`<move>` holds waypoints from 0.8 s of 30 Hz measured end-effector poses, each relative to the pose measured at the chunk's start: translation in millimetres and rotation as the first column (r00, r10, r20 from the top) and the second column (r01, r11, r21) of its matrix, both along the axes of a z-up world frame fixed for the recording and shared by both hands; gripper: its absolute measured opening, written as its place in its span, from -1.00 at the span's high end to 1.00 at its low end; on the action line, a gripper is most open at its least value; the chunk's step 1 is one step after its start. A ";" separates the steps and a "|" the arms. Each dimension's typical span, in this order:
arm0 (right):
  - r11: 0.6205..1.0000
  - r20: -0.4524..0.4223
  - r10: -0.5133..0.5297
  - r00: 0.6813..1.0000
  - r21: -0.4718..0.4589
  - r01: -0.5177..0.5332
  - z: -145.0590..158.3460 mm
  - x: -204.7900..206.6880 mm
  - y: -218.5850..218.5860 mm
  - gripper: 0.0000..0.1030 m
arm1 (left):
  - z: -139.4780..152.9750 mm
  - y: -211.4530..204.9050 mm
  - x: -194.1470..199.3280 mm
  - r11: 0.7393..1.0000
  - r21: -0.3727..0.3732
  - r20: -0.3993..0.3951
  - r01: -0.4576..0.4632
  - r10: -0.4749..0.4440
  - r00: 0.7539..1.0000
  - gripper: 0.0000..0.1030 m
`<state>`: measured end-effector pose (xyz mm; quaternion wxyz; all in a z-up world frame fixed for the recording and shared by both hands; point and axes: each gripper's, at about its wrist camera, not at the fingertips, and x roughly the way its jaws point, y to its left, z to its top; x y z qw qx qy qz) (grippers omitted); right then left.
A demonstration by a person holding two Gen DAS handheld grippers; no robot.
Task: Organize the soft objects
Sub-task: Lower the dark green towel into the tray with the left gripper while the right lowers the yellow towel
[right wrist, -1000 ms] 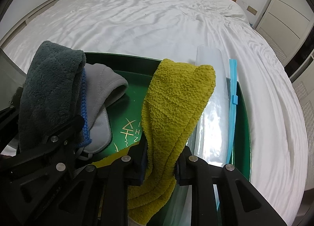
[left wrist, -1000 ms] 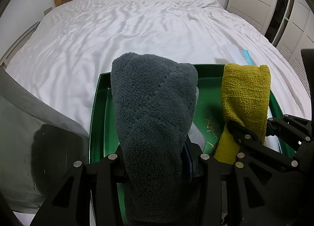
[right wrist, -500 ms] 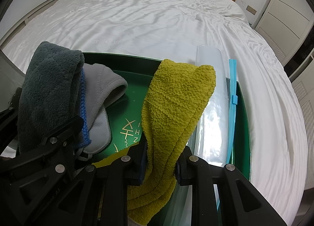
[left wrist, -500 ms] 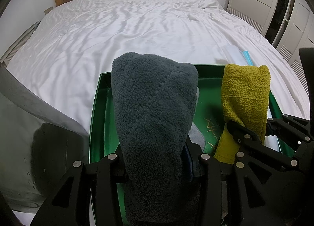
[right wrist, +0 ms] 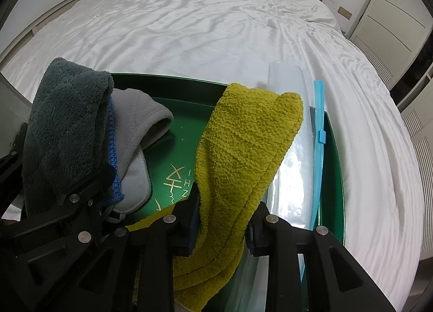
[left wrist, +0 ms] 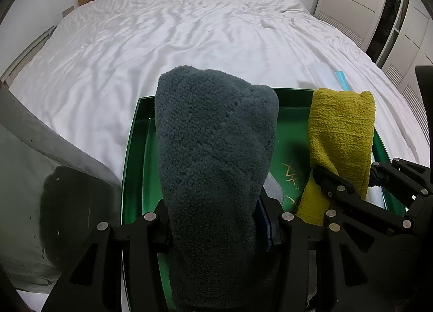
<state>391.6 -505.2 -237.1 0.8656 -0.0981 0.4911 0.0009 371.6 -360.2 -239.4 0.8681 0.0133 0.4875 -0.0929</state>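
1. The green tray (right wrist: 334, 165) lies on the white bed (right wrist: 216, 27).
2. Left gripper (left wrist: 219, 226) – jaws just easing apart, pads still against the dark grey towel (left wrist: 216, 149), which stands over the tray's left half.
3. Right gripper (right wrist: 223, 217) – jaws likewise just easing apart, still touching the yellow towel (right wrist: 243, 144) at the tray's middle.
4. A light grey cloth (right wrist: 138, 127) lies in the tray beside the dark towel.
5. A clear zip bag (right wrist: 292, 165) runs along the tray's right side.
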 end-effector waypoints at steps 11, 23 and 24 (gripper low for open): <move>1.000 0.000 -0.006 1.000 -0.007 0.006 0.5 0.8 0.6 0.46 | -0.9 0.1 -0.1 1.000 -0.003 0.001 -0.007 0.007 1.000 0.18; 1.000 0.003 -0.008 1.000 -0.009 0.008 1.3 0.8 0.3 0.43 | -0.9 0.5 -0.3 1.000 -0.003 0.002 -0.009 0.009 1.000 0.18; 1.000 0.003 -0.009 1.000 -0.009 0.009 1.4 0.6 -0.1 0.42 | -0.6 0.4 -0.6 1.000 -0.002 0.003 -0.012 0.012 1.000 0.18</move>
